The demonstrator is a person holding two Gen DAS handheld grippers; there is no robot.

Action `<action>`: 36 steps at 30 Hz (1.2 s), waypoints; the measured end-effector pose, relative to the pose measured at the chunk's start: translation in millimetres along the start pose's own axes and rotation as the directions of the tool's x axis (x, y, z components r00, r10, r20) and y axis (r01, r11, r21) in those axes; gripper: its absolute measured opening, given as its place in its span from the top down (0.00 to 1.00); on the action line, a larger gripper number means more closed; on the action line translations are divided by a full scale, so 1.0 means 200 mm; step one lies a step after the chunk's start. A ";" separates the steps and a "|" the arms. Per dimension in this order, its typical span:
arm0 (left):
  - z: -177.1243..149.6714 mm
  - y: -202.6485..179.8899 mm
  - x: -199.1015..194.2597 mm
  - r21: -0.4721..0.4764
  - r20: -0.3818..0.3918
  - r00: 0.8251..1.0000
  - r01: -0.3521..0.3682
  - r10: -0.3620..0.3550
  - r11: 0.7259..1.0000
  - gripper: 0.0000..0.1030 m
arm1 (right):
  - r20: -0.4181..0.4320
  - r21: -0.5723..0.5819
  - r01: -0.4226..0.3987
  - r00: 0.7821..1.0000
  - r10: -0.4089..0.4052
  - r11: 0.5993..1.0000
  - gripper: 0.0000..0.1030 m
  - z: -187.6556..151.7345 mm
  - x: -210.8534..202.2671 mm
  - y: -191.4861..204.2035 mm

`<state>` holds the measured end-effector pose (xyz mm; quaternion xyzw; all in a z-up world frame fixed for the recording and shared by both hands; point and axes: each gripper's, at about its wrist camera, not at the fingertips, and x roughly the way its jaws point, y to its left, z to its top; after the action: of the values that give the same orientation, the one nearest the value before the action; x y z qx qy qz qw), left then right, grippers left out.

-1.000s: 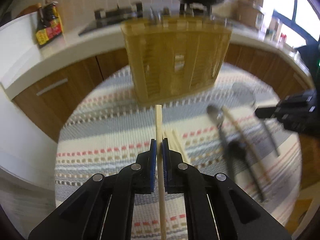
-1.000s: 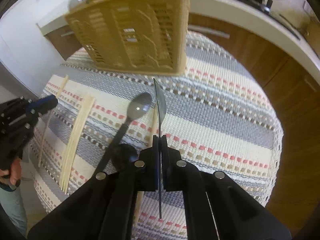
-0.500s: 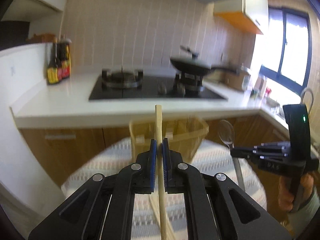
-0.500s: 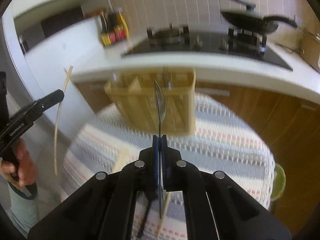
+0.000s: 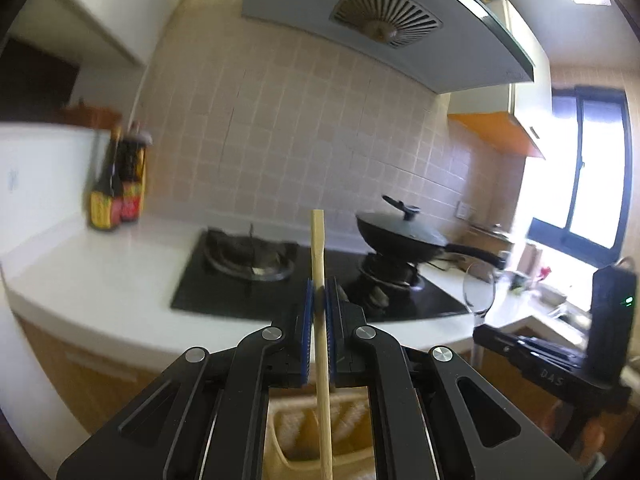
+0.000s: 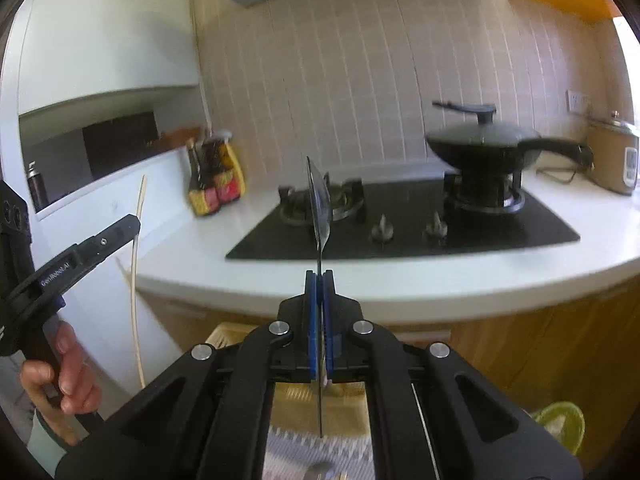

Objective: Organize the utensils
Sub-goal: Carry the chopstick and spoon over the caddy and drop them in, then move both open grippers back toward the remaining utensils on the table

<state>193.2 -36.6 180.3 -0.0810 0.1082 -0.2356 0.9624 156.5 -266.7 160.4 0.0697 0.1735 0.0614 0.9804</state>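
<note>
My left gripper [image 5: 319,292] is shut on a wooden chopstick [image 5: 318,248] that stands upright, its lower end hanging over the tan slotted utensil basket [image 5: 296,436]. It also shows at the left of the right wrist view [image 6: 134,226], with the chopstick [image 6: 138,280]. My right gripper [image 6: 319,280] is shut on a metal spoon [image 6: 319,208], held upright and seen edge-on, above the basket [image 6: 228,334]. In the left wrist view the spoon's bowl [image 5: 479,290] and the right gripper [image 5: 478,332] are at the right.
A white counter [image 5: 100,280] holds a black gas hob [image 6: 400,220], a lidded black pan [image 6: 484,142], sauce bottles [image 6: 214,188] and a rice cooker [image 6: 614,156]. Striped cloth [image 6: 292,452] lies under the basket. A green object [image 6: 560,426] sits at the lower right.
Both grippers have lifted and tilted up from the striped table, carrying the chopstick and the spoon. The basket has dropped to the bottom of both views; the other utensils are out of sight.
</note>
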 end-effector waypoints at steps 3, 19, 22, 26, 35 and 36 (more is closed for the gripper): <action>-0.02 -0.04 0.07 0.042 0.067 0.997 -0.043 0.040 0.998 0.96 | 0.033 -0.032 0.041 0.999 -0.040 0.999 0.98 -0.02 0.08 0.01; -0.25 0.11 0.24 -0.045 0.048 0.999 -0.024 0.027 0.999 0.95 | 0.021 -0.072 0.075 0.997 -0.074 0.995 0.97 -0.21 0.21 -0.02; -0.28 0.13 0.19 -0.057 0.020 1.000 -0.008 0.009 0.998 0.84 | 0.002 -0.067 0.050 0.999 -0.050 0.996 0.94 -0.22 0.15 -0.01; -0.29 0.15 0.07 -0.050 -0.005 1.000 0.006 -0.006 0.999 0.64 | -0.016 -0.039 0.028 0.999 -0.029 0.999 0.94 -0.25 0.03 -0.01; -0.29 0.13 -0.23 -0.062 -0.058 0.992 0.111 -0.114 0.992 0.37 | -0.195 0.021 -0.126 0.972 0.127 0.992 0.94 -0.37 -0.17 0.04; -0.30 0.13 -0.25 -0.083 -0.082 0.982 0.161 -0.168 0.983 0.33 | -0.208 0.024 -0.135 0.968 0.137 0.991 0.94 -0.39 -0.19 0.05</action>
<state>146.8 3.5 126.4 -0.1157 0.1526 -0.3133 0.9301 92.4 -253.5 102.4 0.0791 0.2709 0.1345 0.9499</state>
